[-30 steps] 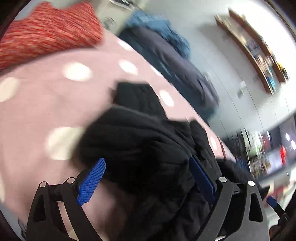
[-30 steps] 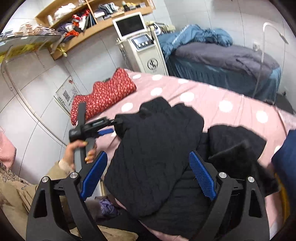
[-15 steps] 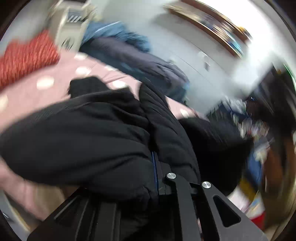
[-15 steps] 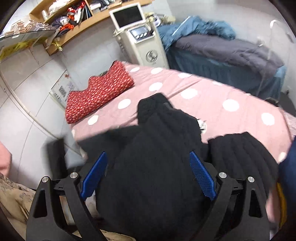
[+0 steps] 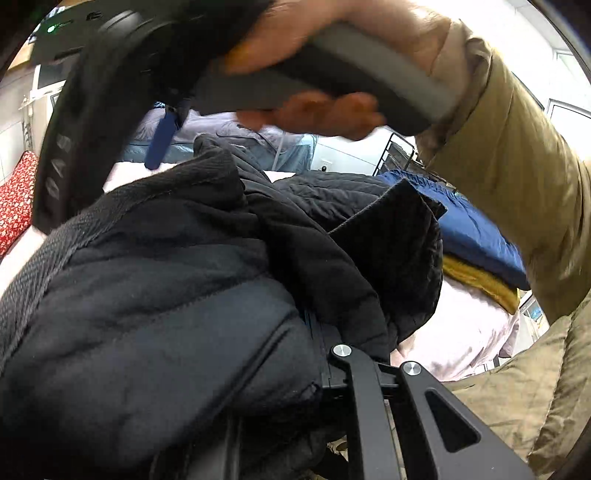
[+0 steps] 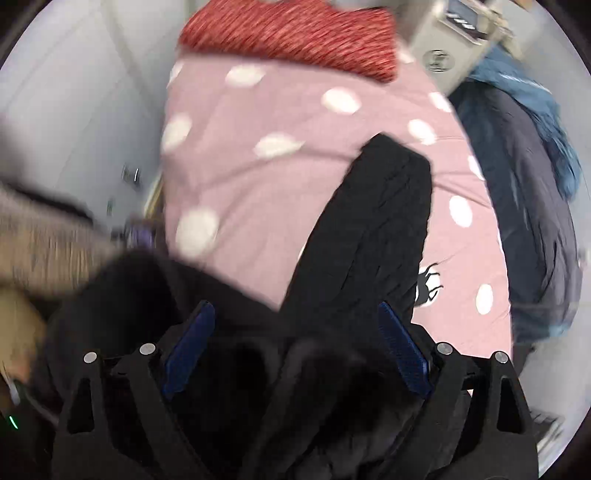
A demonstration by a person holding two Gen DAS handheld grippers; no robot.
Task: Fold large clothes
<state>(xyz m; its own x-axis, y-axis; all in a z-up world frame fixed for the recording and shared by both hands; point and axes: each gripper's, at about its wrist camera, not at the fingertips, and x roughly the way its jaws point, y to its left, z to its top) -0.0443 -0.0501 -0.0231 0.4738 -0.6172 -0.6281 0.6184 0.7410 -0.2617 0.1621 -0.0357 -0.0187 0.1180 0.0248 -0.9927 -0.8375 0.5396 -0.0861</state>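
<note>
A black padded jacket is bunched up over my left gripper, which is shut on a fold of it; the cloth hides the fingertips. In the right wrist view one jacket sleeve stretches across the pink dotted bed, and the rest of the jacket lies dark under my right gripper. That gripper points down at the cloth, its blue pads wide apart and pressing on nothing. The left wrist view shows a hand holding the right gripper just above the jacket.
A red patterned pillow lies at the head of the bed, with a grey machine beside it. A second bed with dark and blue covers stands alongside. Blue cloth over yellow cloth lies near a tan sleeve.
My left gripper closed on the jacket and carried it up and sideways, rolling as it went. The right gripper swung over the jacket and tipped downward, still open.
</note>
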